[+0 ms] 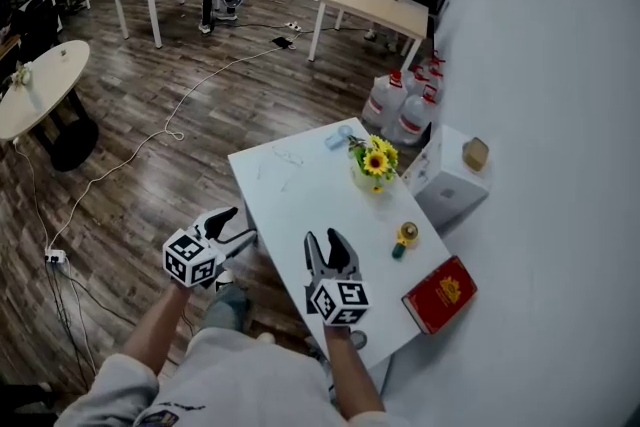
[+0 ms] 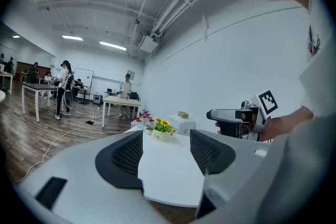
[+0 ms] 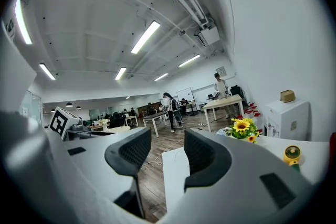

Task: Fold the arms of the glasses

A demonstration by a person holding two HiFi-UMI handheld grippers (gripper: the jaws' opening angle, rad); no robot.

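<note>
Spread and empty at lower centre: left tool (image 1: 240,225), right tool (image 1: 322,240), both aimed across worktop (image 1: 300,215), presumably readied for faint glasses (image 1: 283,163) lying mid-frame near its upper-left corner, well apart.

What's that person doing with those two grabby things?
A person holds tongs in each hand by the near end of a white table. The left tongs and the right tongs are both open and empty. What looks like glasses lies farther up the table, untouched.
</note>
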